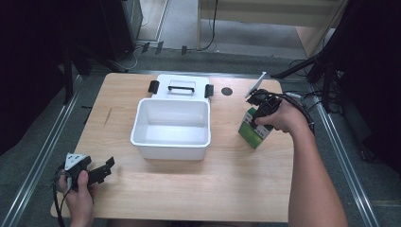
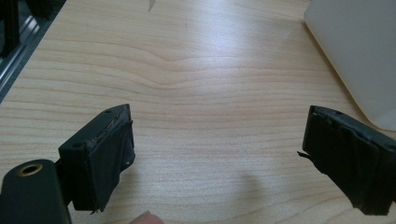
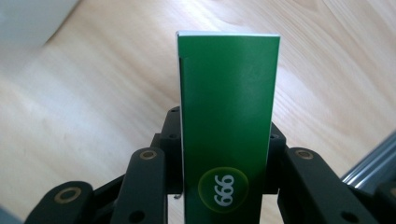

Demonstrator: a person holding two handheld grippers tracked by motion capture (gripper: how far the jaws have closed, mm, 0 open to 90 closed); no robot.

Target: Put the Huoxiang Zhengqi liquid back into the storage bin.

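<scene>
The small green and white cardboard carton (image 1: 255,130) stands on the light wooden table (image 1: 189,189) to the right of the open white plastic bin (image 1: 171,126), near the table's right edge, and my right gripper (image 1: 261,113) has it: in the right gripper view the green carton face (image 3: 227,121) with its round yellow-green badge sits squarely between my two black jaws, which press in on its narrow sides. The bin is empty, its white lid (image 1: 182,87) with black latches lying flat just behind it. I judge the step in hand to be the pick-up of the carton, with the carry to the bin yet to come. The next move, I think, calls for a clean lift, a swing left over the bin's near wall, and a release only once the carton is well inside, since thin cardboard may crush or slip if I squeeze unevenly. My left gripper (image 1: 101,172) idles at the table's front left corner, jaws spread wide over bare wood, holding nothing.
</scene>
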